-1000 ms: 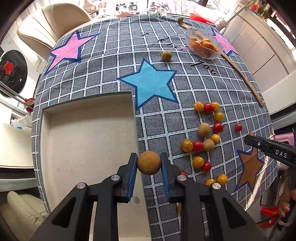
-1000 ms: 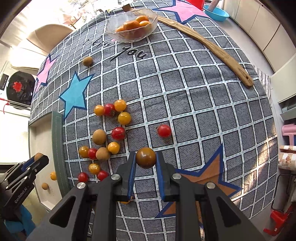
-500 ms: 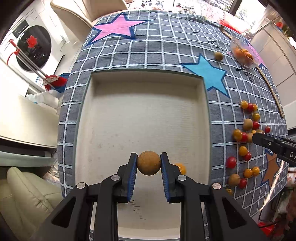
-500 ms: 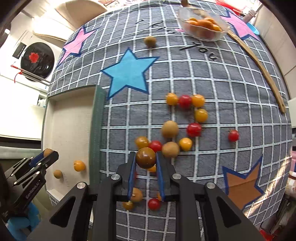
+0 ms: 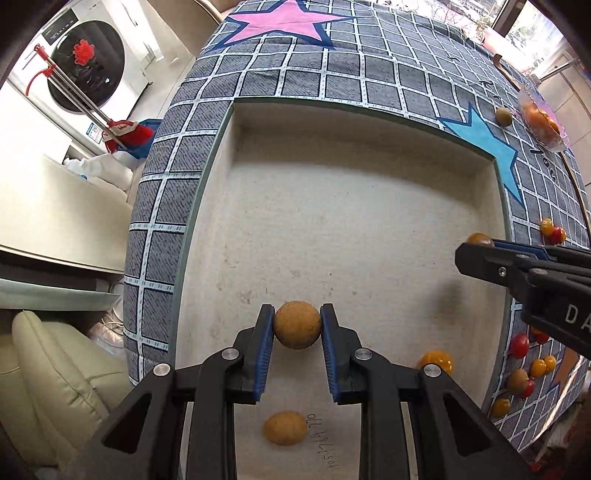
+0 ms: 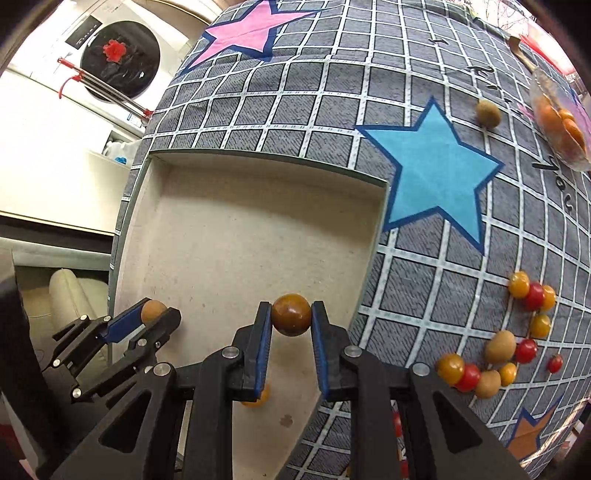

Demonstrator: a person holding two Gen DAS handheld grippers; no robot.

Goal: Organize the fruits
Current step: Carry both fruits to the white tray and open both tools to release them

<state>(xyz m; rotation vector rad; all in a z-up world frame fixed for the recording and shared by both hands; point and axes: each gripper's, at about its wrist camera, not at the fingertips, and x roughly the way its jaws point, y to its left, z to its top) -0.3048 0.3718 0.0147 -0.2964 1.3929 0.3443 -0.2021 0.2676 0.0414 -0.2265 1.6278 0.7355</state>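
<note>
Grey white-gridded tablecloth [image 6: 332,110], blue star [image 6: 436,173], pink star [image 5: 280,22], beige tray [image 5: 351,229]

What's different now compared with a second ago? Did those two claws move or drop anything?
Both moved from over the cloth to over the tray. The left gripper still grips its tan fruit; the right gripper still grips its brown fruit. Nothing was dropped. The loose fruit pile and bowl stayed put.

Left wrist view: looks steeply down, close over the tray [image 5: 229,155]. Right wrist view: nearer the tray's [image 6: 140,206] right wall, facing across the cloth [image 6: 332,92]. Shared: tray, blue star [image 5: 487,147] [image 6: 432,166], bowl [image 5: 543,122] [image 6: 561,118], each other's gripper.
</note>
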